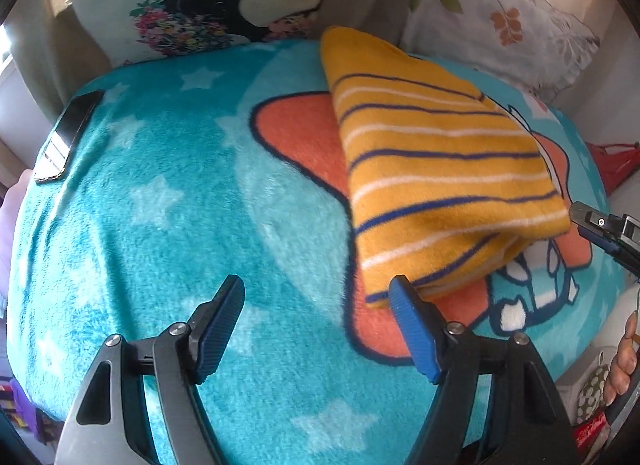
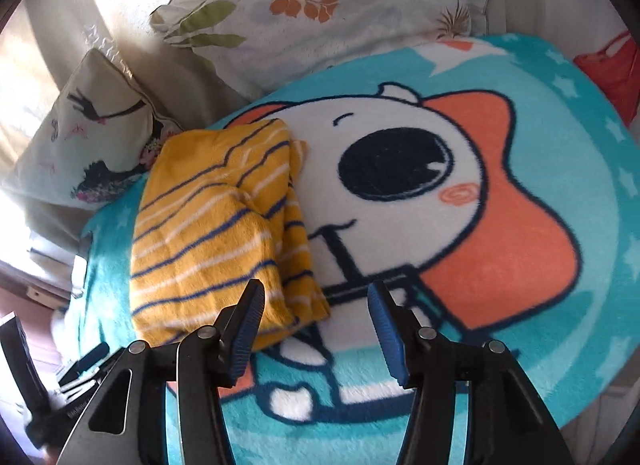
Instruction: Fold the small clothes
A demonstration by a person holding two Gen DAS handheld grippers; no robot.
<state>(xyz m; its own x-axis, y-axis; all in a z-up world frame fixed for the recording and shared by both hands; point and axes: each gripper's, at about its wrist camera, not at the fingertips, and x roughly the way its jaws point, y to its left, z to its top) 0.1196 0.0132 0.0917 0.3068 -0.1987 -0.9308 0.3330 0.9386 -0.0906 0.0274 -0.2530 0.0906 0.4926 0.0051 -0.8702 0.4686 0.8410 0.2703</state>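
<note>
Your left gripper (image 1: 316,297) stands spread and empty, the folded yellow striped garment (image 1: 440,169) lying on the turquoise blanket (image 1: 160,193) with its near corner just beyond your right-hand pad. Your right gripper (image 2: 316,305) is spread too, pinching nothing, the garment's near end just beyond its left-hand pad. Only your left view catches the phone (image 1: 66,137) far off past its left finger, while only your right view shows the blanket's cartoon face (image 2: 400,169) ahead of the fingers.

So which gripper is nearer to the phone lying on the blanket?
Left. The left gripper hangs open over the teal blanket, on the same side of the folded yellow striped garment as the phone. The right gripper is open past the garment's far edge.
</note>
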